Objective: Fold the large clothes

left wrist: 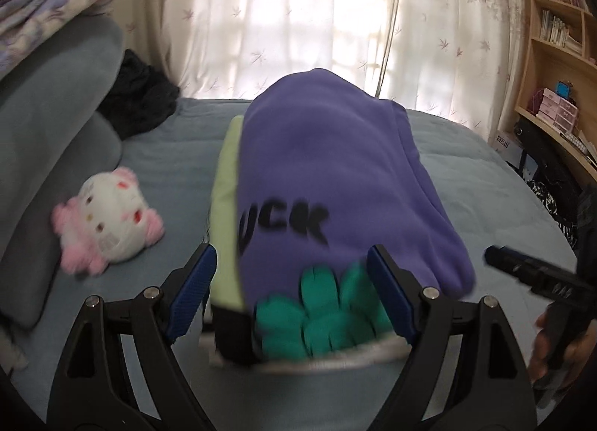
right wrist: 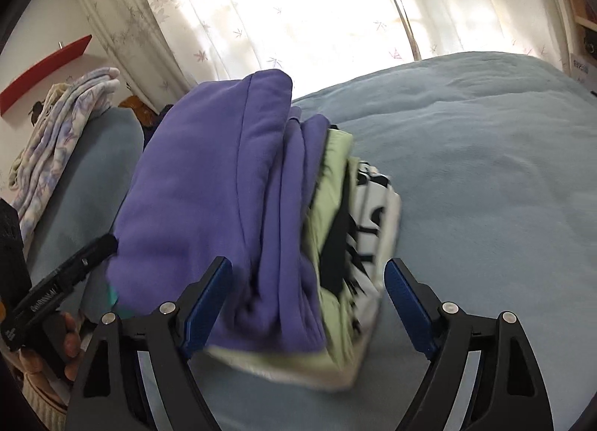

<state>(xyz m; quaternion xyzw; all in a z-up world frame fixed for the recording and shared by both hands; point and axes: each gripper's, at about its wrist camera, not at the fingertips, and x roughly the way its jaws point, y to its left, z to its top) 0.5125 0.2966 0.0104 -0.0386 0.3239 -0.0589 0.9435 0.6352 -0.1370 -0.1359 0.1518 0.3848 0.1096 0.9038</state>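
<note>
Several folded garments sit stacked on the bed, the purple sweatshirt on top, so folding looks nearly done. Both left gripper and right gripper have fingers spread, pinching nothing.

purple sweatshirt: soft matt fleece, slightly fuzzy, w/ flat black print and green print. under it a pale green garment, smooth thin cloth, and a black-and-white garment, smooth printed fabric. bed cover: matt blue cloth, fine nap. plush toy: fluffy white and pink pile. left gripper: matt black plastic arms, shiny metal pins, blue ribbed rubbery pads. curtain: sheer thin cloth. shelf: pale smooth wood.
</note>
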